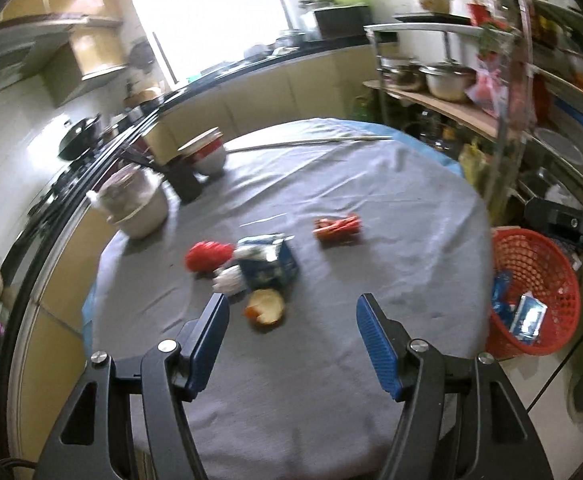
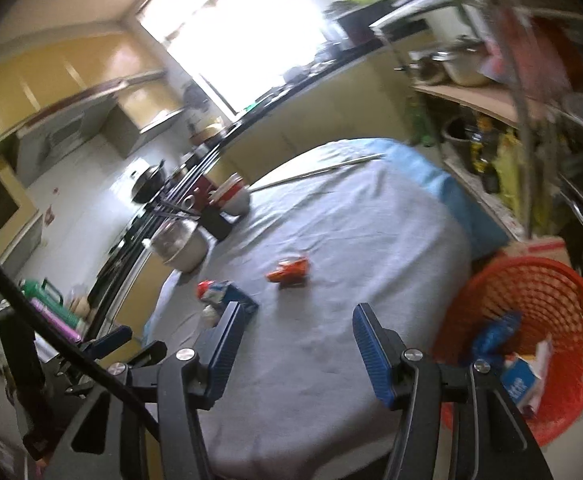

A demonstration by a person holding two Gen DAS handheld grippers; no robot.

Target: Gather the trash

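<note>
On the grey-clothed table (image 1: 331, 208), going left to right in the left wrist view: a covered pot (image 1: 137, 208) at ten o'clock, a dark holder (image 1: 183, 178) and stacked bowls (image 1: 207, 154) behind it, and a long thin rod (image 1: 311, 142) lying across the far edge at twelve.

The trash lies mid-table: one red crumpled wrapper (image 1: 205, 255), one blue carton (image 1: 269, 260) touching it, a white crumpled piece (image 1: 229, 280) just beside the carton, one orange peel (image 1: 266, 307) nearest the fingers, and one red-orange packet (image 1: 337, 230) apart at one o'clock.

At three o'clock, beside the table, stands the red mesh basket (image 1: 547, 264), with at least two blue-and-white packs inside.

The left gripper (image 1: 291, 322) stands well open over the cloth, nothing between its blue pads; the peel lies just past its left finger. The right gripper (image 2: 297, 330) is likewise parted and empty.

The right wrist view shows the basket (image 2: 547, 292) closer, at four o'clock, and the other gripper at eight o'clock. Its left finger hides the peel and part of the carton (image 2: 235, 295). The packet (image 2: 289, 271) lies clear at twelve.
</note>
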